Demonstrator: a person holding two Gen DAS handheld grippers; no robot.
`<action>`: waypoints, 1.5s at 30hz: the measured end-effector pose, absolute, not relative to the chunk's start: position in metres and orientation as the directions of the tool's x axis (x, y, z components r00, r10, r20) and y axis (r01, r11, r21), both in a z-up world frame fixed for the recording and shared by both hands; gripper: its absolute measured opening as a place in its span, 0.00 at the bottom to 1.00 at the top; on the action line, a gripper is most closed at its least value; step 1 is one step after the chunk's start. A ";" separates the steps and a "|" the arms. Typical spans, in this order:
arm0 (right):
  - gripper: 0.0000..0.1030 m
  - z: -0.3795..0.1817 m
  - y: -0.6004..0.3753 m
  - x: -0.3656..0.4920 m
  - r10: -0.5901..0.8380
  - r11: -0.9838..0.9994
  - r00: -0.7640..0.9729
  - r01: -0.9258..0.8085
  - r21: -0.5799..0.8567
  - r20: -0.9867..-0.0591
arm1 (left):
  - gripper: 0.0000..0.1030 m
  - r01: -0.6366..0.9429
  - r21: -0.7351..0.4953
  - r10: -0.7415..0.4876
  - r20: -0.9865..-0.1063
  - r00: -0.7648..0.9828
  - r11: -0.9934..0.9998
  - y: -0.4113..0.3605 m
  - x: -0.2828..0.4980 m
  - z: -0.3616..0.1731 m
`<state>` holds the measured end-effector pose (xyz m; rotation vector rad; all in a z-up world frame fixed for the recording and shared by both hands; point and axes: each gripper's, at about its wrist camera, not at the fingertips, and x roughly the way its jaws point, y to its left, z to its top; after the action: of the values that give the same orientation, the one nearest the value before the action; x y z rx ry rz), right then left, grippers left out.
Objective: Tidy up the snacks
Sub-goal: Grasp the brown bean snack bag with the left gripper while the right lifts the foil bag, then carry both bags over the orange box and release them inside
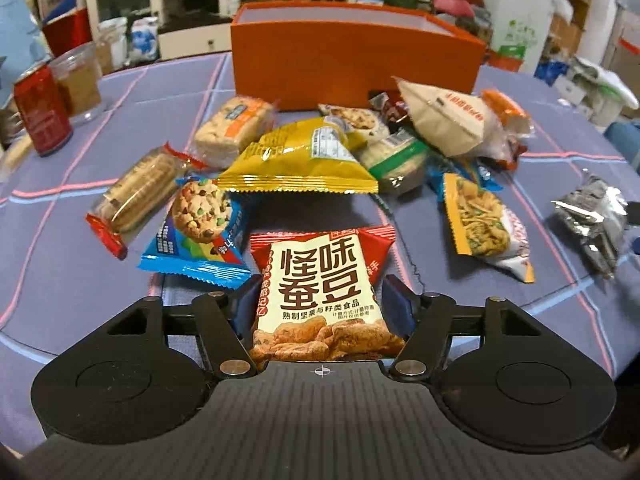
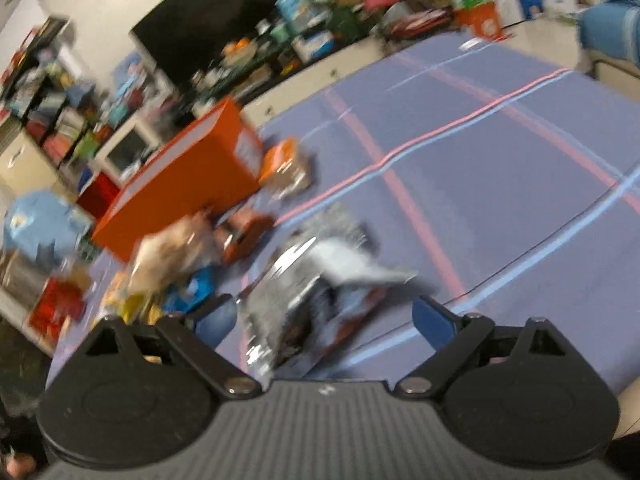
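Observation:
A red and cream bean snack packet (image 1: 320,296) sits between the blue pads of my left gripper (image 1: 322,304), which press on both its sides. Beyond it lies a loose pile of snacks: a yellow packet (image 1: 296,160), a blue cookie packet (image 1: 196,232), a biscuit roll (image 1: 136,192) and several others. The open orange box (image 1: 352,64) stands behind the pile. The right wrist view is blurred. There my right gripper (image 2: 326,320) stands wide open around a silver foil packet (image 2: 312,300) lying on the cloth, its pads clear of it. The orange box (image 2: 180,188) is far to its left.
A red can (image 1: 42,112) and a glass cup (image 1: 78,80) stand at the table's far left. The blue tablecloth with pink stripes (image 2: 480,180) stretches bare to the right of the silver packet. Cluttered shelves and boxes ring the table.

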<state>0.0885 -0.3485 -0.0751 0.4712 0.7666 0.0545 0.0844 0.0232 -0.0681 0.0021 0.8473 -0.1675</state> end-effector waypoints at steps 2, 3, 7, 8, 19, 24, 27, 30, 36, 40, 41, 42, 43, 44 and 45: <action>0.90 -0.079 -0.334 0.104 0.219 0.903 0.696 0.120 0.412 -0.684 | 0.30 0.155 -0.081 -0.164 -0.735 0.658 0.985 0.026 0.081 -0.065; 0.91 -0.081 -0.327 0.114 0.232 0.900 0.680 0.120 0.418 -0.695 | 0.31 0.157 -0.087 -0.170 -0.730 0.663 0.984 0.028 0.081 -0.065; 0.91 -0.079 -0.291 0.161 0.199 0.952 0.673 0.038 0.303 -0.712 | 0.36 0.140 -0.134 -0.194 -0.714 0.672 0.981 0.038 0.080 -0.062; 0.91 -0.079 -0.284 0.169 0.179 0.962 0.670 0.033 0.270 -0.720 | 0.37 0.137 -0.150 -0.203 -0.714 0.670 0.979 0.041 0.081 -0.062; 0.91 -0.098 -0.258 0.158 0.061 0.997 0.738 -0.071 0.012 -0.672 | 0.41 0.151 -0.063 -0.147 -0.747 0.649 0.987 0.025 0.084 -0.074; 0.91 -0.092 -0.264 0.157 0.057 0.998 0.710 -0.062 0.019 -0.701 | 0.52 0.146 -0.014 -0.105 -0.761 0.640 0.989 0.020 0.088 -0.081; 0.91 -0.094 -0.262 0.157 0.102 0.995 0.717 -0.090 0.053 -0.689 | 0.52 0.150 0.009 -0.092 -0.753 0.651 0.989 0.016 0.089 -0.082; 0.90 -0.096 -0.266 0.157 0.122 0.993 0.727 -0.096 0.075 -0.676 | 0.39 0.152 -0.005 -0.105 -0.744 0.660 0.988 0.017 0.090 -0.082; 0.72 -0.091 -0.279 0.140 0.128 0.992 0.726 -0.108 0.073 -0.676 | 0.26 0.165 0.000 -0.111 -0.740 0.664 0.986 0.016 0.081 -0.080; 0.74 -0.091 -0.282 0.121 0.122 0.992 0.721 -0.118 0.053 -0.682 | 0.27 0.184 -0.006 -0.126 -0.752 0.647 0.983 0.010 0.058 -0.079; 0.76 -0.091 -0.283 0.117 0.119 0.992 0.719 -0.115 0.051 -0.685 | 0.28 0.187 -0.005 -0.128 -0.750 0.649 0.982 0.009 0.050 -0.079; 0.80 -0.091 -0.284 0.113 0.117 0.992 0.716 -0.113 0.052 -0.688 | 0.28 0.189 -0.005 -0.129 -0.749 0.650 0.982 0.008 0.043 -0.079; 0.90 -0.092 -0.284 0.110 0.117 0.992 0.713 -0.112 0.054 -0.692 | 0.30 0.186 -0.010 -0.131 -0.748 0.650 0.982 0.007 0.036 -0.079; 0.91 -0.094 -0.285 0.108 0.118 0.992 0.713 -0.112 0.054 -0.691 | 0.38 0.185 -0.006 -0.127 -0.748 0.652 0.983 0.005 0.031 -0.079; 0.91 -0.095 -0.284 0.107 0.114 0.992 0.715 -0.113 0.047 -0.690 | 0.43 0.187 0.001 -0.123 -0.748 0.652 0.982 0.004 0.028 -0.080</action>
<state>0.1073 -0.2841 -0.0950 0.0011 0.7644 0.1259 0.0281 0.0038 -0.0799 0.0806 0.8422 -0.1760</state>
